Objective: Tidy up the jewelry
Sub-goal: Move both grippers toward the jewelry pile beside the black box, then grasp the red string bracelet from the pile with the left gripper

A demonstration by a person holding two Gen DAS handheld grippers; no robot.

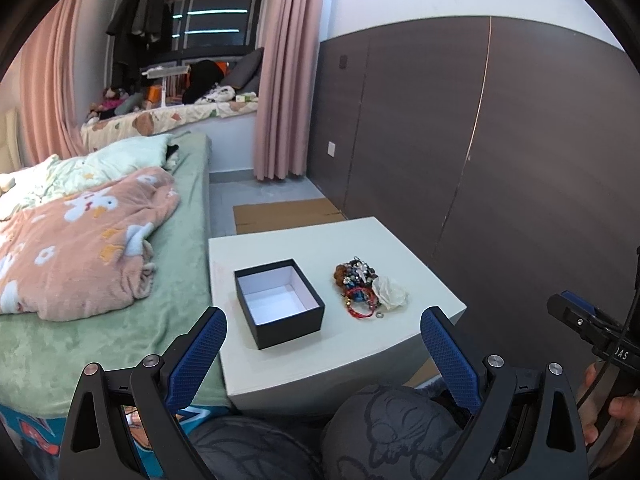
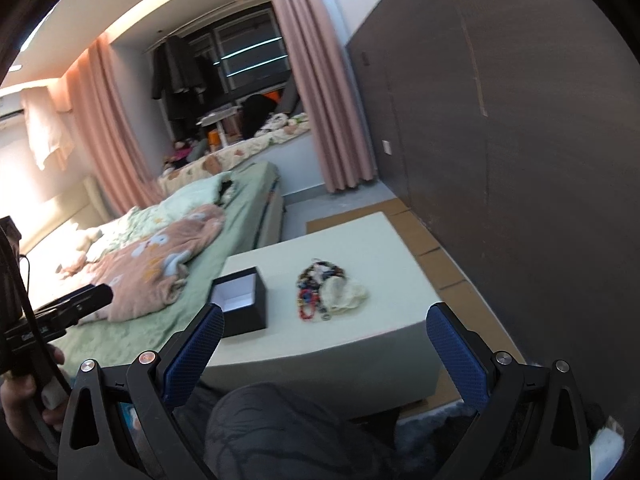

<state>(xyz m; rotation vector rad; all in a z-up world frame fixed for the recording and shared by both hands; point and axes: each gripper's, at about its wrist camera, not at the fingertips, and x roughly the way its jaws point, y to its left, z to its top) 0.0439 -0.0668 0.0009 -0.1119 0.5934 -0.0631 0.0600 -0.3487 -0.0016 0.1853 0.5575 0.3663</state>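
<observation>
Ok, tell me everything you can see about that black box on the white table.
The square black box looks like matte cardboard with a white lining. It has no lid on and nothing inside. It sits flat, turned slightly askew, on the low white table, on the side nearer the bed. The heap of beaded jewelry lies beside it, not touching. Only the table touches it.

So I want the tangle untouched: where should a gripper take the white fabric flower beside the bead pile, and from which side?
Likely grip the white fabric flower by its soft petals on the outer edge, coming from above on the side away from the bead pile, which it touches. The open right gripper looks nearer that side.
</observation>
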